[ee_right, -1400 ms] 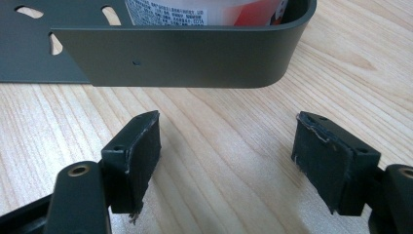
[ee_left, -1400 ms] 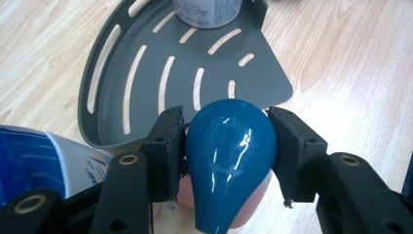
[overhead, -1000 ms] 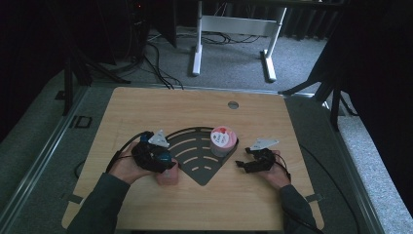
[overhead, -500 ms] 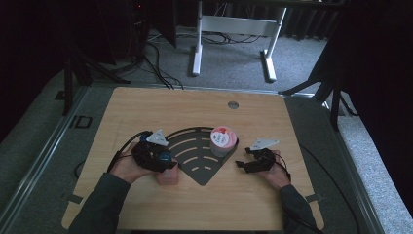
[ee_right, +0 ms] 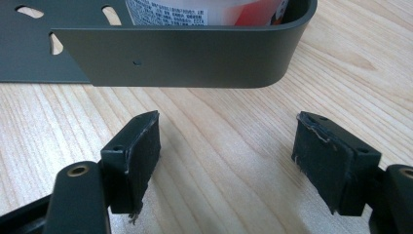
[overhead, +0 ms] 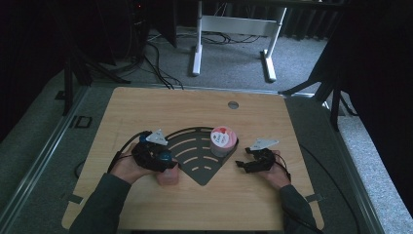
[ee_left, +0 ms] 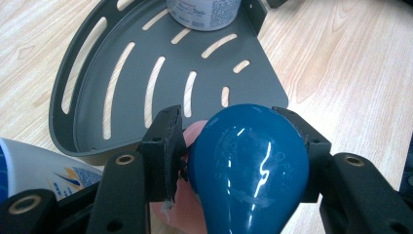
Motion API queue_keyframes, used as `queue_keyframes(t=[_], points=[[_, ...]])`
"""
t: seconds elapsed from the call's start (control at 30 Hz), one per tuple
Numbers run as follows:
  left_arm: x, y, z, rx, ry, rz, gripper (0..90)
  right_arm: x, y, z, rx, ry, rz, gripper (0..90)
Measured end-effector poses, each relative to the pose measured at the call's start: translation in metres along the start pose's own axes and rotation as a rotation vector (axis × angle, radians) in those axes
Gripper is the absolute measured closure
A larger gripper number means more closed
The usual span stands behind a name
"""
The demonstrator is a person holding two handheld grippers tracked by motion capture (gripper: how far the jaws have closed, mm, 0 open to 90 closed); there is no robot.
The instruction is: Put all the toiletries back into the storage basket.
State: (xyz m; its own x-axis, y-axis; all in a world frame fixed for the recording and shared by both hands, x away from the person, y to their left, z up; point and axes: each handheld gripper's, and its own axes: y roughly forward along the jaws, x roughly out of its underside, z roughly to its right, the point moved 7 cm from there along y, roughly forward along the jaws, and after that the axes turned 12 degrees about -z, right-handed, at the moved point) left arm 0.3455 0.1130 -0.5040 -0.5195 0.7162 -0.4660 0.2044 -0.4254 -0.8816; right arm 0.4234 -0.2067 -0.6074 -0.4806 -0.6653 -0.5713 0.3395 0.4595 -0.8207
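A pink bottle (overhead: 167, 177) with a glossy blue cap (ee_left: 248, 170) stands on the wood table just left of the dark slotted corner shelf (overhead: 195, 163). My left gripper (ee_left: 238, 141) is shut on the cap, one pad on each side; from above, this gripper (overhead: 164, 158) sits over the bottle. A white tub with a red and pink lid (overhead: 222, 140) stands in the shelf's right corner. My right gripper (ee_right: 226, 161) is open and holds nothing, low over bare wood facing the shelf's outer wall (ee_right: 185, 58); from above it (overhead: 242, 164) lies just right of the shelf.
A white tube with blue and orange print (ee_left: 44, 168) lies close by the left gripper's jaw. A round grommet (overhead: 233, 104) sits in the table's far edge. A white desk frame (overhead: 234, 29) and cables stand on the floor beyond.
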Motion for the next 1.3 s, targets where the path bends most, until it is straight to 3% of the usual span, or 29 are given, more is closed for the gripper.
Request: queue_keyframes(t=[0.37, 1.0, 1.3], points=[[-0.002, -0.002, 0.005, -0.065, 0.029, -0.003, 52.8, 0.000, 0.000, 0.000, 0.000, 0.000, 0.000, 25.3], [-0.005, -0.001, 0.009, -0.081, 0.023, -0.011, 53.3, 0.000, 0.000, 0.000, -0.001, 0.000, 0.000, 25.1], [-0.011, -0.003, 0.016, -0.061, 0.033, -0.012, 53.3, 0.000, 0.000, 0.000, -0.001, 0.000, -0.001, 25.1]])
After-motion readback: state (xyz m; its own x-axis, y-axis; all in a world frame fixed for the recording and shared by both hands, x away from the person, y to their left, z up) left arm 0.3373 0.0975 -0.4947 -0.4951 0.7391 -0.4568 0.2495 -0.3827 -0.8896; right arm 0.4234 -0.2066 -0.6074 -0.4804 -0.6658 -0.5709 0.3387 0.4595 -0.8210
